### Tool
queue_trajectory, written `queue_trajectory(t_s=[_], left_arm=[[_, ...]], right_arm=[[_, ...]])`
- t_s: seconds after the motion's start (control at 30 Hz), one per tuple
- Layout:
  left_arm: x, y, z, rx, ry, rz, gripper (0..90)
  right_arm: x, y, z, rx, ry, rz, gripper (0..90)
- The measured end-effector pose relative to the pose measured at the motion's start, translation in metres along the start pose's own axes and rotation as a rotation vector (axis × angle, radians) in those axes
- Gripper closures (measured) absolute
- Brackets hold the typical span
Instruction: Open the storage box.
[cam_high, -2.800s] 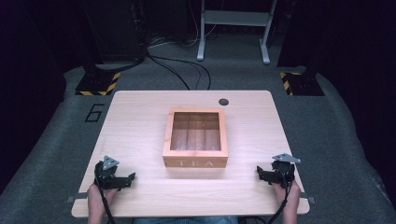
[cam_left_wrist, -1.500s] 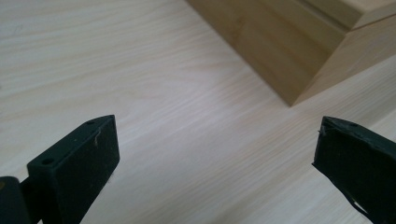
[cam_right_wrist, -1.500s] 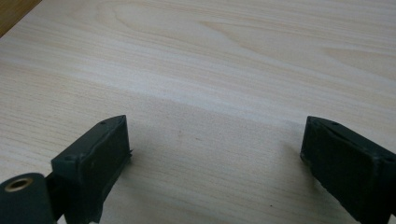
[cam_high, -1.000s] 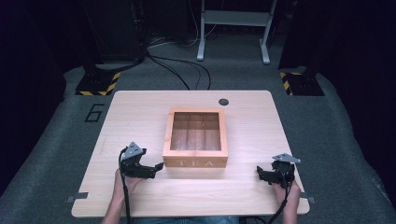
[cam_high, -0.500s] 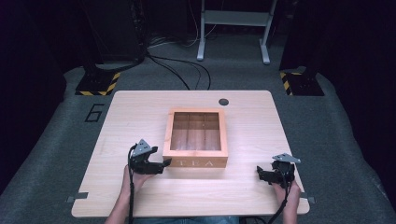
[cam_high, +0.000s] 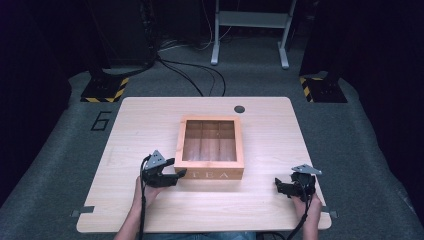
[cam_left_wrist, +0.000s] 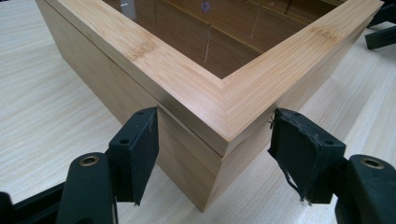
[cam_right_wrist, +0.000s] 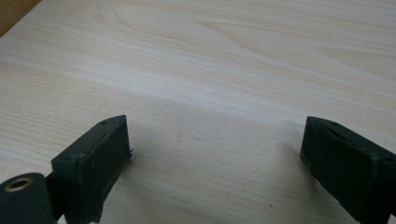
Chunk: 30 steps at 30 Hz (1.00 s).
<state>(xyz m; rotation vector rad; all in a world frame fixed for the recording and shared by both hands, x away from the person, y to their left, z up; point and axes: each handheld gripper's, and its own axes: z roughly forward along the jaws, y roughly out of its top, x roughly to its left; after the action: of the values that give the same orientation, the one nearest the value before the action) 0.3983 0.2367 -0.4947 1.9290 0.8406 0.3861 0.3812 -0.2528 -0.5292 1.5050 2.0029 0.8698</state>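
While both grippers sit low over the pale wooden table (cam_high: 150, 125), a square wooden tea box (cam_high: 212, 145) rests near the table's centre, its glass-panelled lid shut and the letters TEA on the side facing the person. From the box, the left gripper (cam_high: 172, 175) lies at about 7 o'clock, right at the box's near-left corner. In the left gripper view its jaws stand spread wide, one on each side of that corner of the tea box (cam_left_wrist: 224, 107), neither pad pressing the wood; nothing is grasped. The right gripper (cam_high: 280, 186) sits at about 4 o'clock from the box, well apart from it, near the table's front right edge. In the right gripper view its jaws are likewise released and wide apart over bare table (cam_right_wrist: 224, 70). A dark round cable hole (cam_high: 239, 108) lies at 12 o'clock from the box, near the far edge.
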Motion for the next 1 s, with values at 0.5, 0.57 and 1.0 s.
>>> queue_trajectory(t_s=[0.5,0.57,1.0], left_arm=[[-0.0012,-0.0008,-0.0020,-0.014,0.008,0.013,36.4],[-0.0014,-0.0007,-0.0022,-0.012,0.009,0.014,36.5],[-0.0029,0.0017,-0.0035,-0.035,0.023,0.027,39.0]], right_arm=[[0.0002,0.0000,0.0000,-0.001,-0.001,0.002,7.6],[0.0002,0.0000,0.0000,-0.001,-0.001,0.002,7.6],[0.0003,0.0000,-0.0001,-0.001,-0.001,0.002,7.6]])
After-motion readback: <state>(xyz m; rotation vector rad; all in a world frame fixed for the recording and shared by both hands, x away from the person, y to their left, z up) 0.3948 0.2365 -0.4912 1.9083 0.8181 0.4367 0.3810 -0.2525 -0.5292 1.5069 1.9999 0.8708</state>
